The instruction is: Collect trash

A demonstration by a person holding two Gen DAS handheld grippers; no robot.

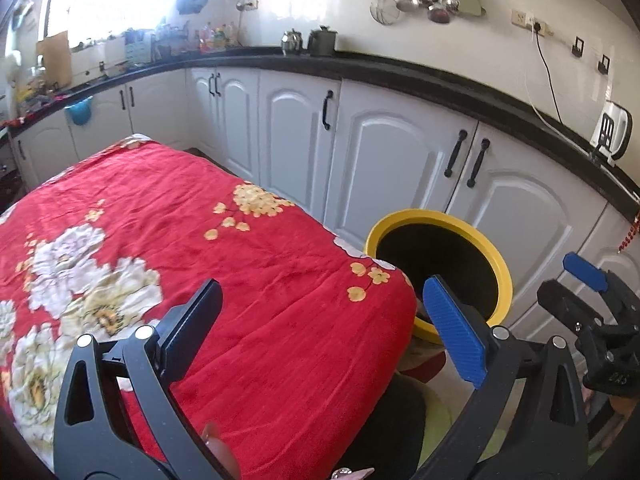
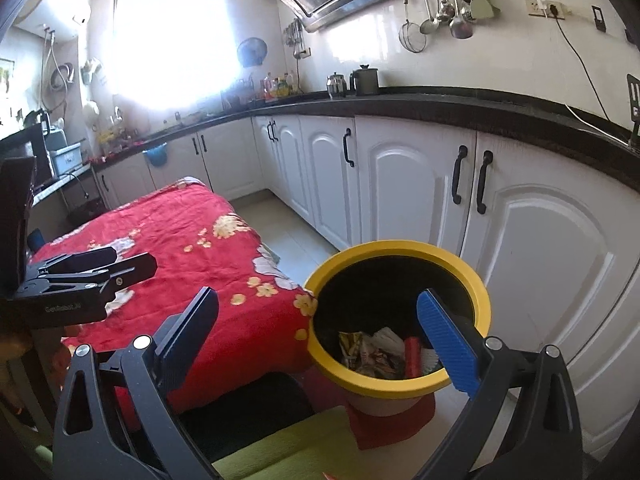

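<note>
Kitchen floor: yellow-rimmed bin [image 2: 400, 380] with crumpled wrappers [image 2: 370, 354] inside.

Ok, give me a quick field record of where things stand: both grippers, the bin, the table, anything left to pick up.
left gripper: open, holding nothing, over the red floral cloth
right gripper: open, holding nothing, above the bin's near rim
bin: yellow rim, black inside, standing beside the table's corner
bin contents: crumpled wrappers and a red item lie inside
table top: no loose trash visible on the cloth in either view
</note>
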